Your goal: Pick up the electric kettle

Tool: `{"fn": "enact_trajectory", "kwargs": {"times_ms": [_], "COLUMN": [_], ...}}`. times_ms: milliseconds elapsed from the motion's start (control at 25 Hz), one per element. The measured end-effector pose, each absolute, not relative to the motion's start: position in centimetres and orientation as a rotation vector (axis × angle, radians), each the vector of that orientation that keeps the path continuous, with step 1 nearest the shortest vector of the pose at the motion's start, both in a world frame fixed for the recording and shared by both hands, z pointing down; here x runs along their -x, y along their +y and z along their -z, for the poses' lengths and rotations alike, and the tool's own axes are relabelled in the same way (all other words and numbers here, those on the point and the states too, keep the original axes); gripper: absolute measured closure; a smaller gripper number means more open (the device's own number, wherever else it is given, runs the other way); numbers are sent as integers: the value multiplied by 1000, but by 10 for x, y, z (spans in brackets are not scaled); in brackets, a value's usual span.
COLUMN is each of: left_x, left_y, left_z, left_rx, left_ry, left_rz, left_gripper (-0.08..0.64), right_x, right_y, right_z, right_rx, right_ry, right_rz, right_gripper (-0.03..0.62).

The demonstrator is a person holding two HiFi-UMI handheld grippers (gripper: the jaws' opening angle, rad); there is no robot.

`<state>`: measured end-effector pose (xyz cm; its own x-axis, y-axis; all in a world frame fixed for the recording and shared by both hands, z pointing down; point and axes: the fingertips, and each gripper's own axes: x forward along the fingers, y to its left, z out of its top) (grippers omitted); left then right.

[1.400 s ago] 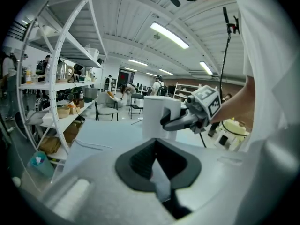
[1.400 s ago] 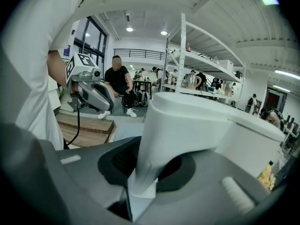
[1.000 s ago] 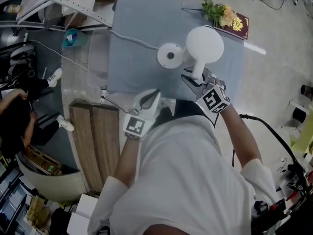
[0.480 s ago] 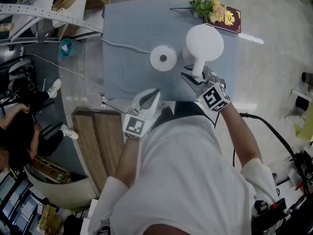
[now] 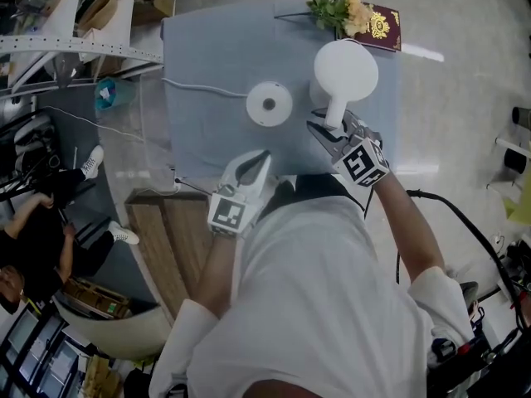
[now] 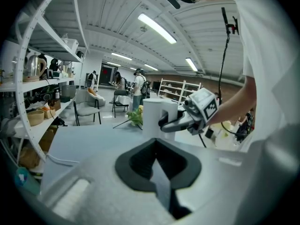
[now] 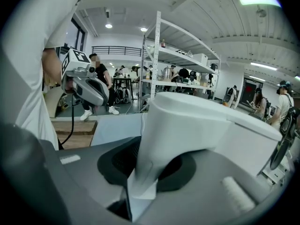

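Observation:
The white electric kettle [image 5: 346,71] hangs over the blue-grey table [image 5: 216,65], off its round white base [image 5: 270,104], which lies to its left. My right gripper [image 5: 326,128] is shut on the kettle's handle [image 5: 334,116]. In the right gripper view the handle [image 7: 161,139] fills the space between the jaws. My left gripper [image 5: 259,159] is shut and empty, near the table's front edge below the base. In the left gripper view the kettle [image 6: 155,118] and right gripper [image 6: 187,118] show ahead.
A white cord [image 5: 203,89] runs left from the base across the table. Flowers [image 5: 332,11] and a dark red book [image 5: 377,27] lie at the far right corner. A wooden bench [image 5: 166,239] and metal shelving [image 5: 75,23] stand at the left.
The kettle and both grippers have shifted right relative to the table. The gap between the kettle and its base has widened. The grip on the handle is unchanged.

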<state>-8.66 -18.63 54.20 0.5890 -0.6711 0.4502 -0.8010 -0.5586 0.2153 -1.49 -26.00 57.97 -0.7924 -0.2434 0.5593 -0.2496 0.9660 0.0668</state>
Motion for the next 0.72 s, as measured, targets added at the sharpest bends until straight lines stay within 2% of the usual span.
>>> {"fn": "enact_trajectory", "kwargs": {"times_ms": [720], "left_x": [80], "left_y": [-208], "left_z": [-557], "left_rx": [-2415], "left_ry": [-1127], "left_rz": [-469], "left_gripper": [560], "right_x": [6], "right_y": [-279], "right_z": [-601], "right_rx": [-391], "right_ry": [-2502], "right_rz": [-74], "right_gripper": [497]}}
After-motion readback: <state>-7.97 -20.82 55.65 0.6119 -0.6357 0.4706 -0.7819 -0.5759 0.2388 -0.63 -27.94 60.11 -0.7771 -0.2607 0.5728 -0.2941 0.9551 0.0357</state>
